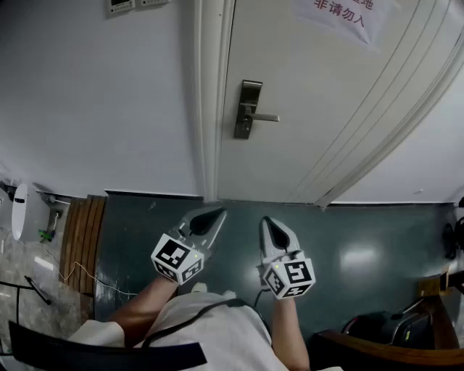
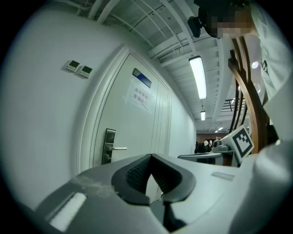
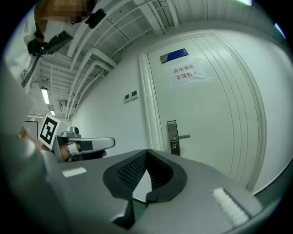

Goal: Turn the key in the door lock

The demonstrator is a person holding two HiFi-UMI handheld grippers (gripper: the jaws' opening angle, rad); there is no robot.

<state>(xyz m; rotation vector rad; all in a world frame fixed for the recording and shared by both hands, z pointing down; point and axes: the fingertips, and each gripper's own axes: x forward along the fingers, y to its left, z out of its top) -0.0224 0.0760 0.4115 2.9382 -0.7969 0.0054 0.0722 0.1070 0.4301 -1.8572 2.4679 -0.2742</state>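
Note:
The white door (image 1: 319,109) stands closed ahead of me. Its steel lock plate (image 1: 249,109) carries a lever handle (image 1: 266,117) pointing right. No key shows at this distance. The lock plate (image 2: 109,146) also appears in the left gripper view, and the lock plate (image 3: 172,137) in the right gripper view. My left gripper (image 1: 215,214) and right gripper (image 1: 268,221) are held level side by side over the floor, well short of the door. The left gripper (image 2: 150,157) is shut on nothing. The right gripper (image 3: 146,153) is likewise shut and empty.
A paper sign (image 1: 348,18) with red print hangs on the door. The white door frame (image 1: 209,101) and a plain wall (image 1: 94,101) lie to the left. Wooden slats (image 1: 80,239) and a white appliance (image 1: 25,211) sit low left. A dark bag (image 1: 384,330) sits low right.

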